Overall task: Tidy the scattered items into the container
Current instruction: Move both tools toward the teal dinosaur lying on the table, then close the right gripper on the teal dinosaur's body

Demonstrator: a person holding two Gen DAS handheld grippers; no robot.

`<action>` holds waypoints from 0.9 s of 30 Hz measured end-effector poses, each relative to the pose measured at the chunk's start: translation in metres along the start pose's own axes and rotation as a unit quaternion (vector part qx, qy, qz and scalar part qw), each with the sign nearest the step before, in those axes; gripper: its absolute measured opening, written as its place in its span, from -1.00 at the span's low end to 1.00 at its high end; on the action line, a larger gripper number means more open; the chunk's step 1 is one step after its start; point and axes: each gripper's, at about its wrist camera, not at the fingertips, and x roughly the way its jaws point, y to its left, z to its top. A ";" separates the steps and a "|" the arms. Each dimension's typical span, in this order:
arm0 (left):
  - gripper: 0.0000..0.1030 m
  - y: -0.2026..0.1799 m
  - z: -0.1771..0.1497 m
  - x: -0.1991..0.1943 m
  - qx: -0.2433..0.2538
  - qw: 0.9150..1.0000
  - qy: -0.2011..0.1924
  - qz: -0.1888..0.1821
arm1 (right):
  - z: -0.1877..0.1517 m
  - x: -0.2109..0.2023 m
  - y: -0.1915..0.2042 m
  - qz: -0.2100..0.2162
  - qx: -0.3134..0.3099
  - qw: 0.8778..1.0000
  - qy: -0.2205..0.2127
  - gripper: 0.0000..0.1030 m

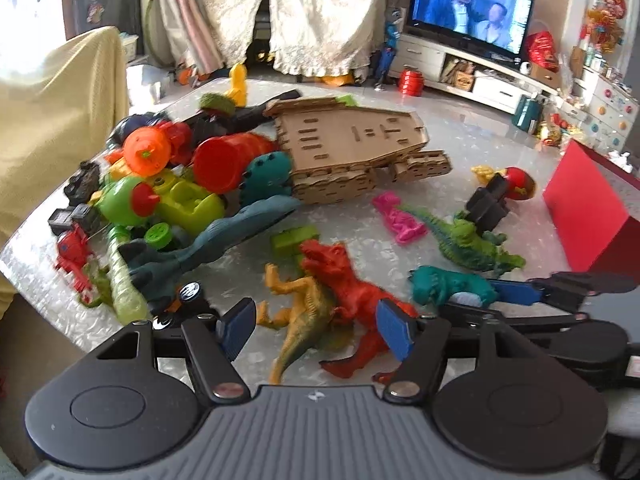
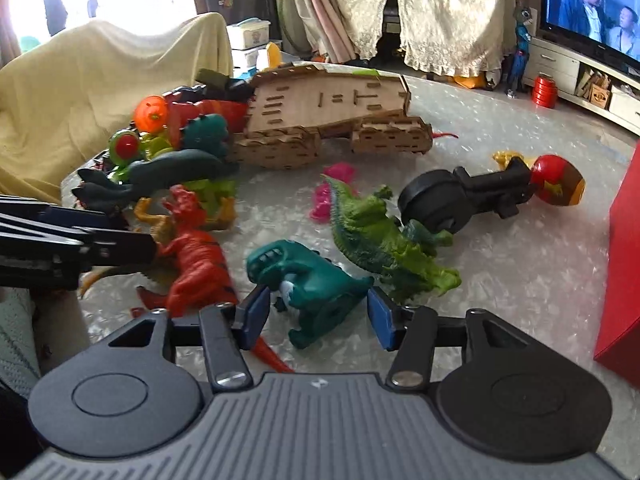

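Toys lie scattered on a pale marbled table [image 1: 360, 216]. My left gripper [image 1: 316, 330] is open, its blue pads on either side of a red dinosaur [image 1: 352, 284] and a yellow-green dinosaur [image 1: 308, 312]. My right gripper [image 2: 316, 316] is open around a teal dinosaur [image 2: 320, 284], which also shows in the left wrist view [image 1: 448, 286]. The red container [image 1: 588, 204] stands at the right; its side shows in the right wrist view [image 2: 622, 264]. A green dinosaur [image 2: 384, 236] lies just beyond the teal one.
A cardboard model ship [image 1: 352, 144] lies mid-table. A heap of plastic toys [image 1: 160, 184] fills the left side. A black wheeled toy [image 2: 460, 196], a red ball-shaped toy [image 2: 556, 180] and a pink figure [image 1: 398, 216] lie nearby. A yellow-covered sofa [image 2: 100, 92] stands behind.
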 end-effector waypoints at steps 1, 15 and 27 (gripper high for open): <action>0.36 -0.003 0.001 0.000 0.005 1.000 -0.004 -0.005 | -0.001 0.002 -0.002 -0.002 0.002 1.000 -0.001 -0.13; 0.36 -0.080 0.010 0.037 0.101 0.972 0.052 -0.204 | -0.033 -0.048 -0.046 -0.005 0.042 0.999 0.016 -0.23; 0.22 -0.086 0.010 0.067 0.064 0.966 0.100 -0.232 | -0.044 -0.050 -0.046 -0.022 0.021 1.000 -0.002 -0.12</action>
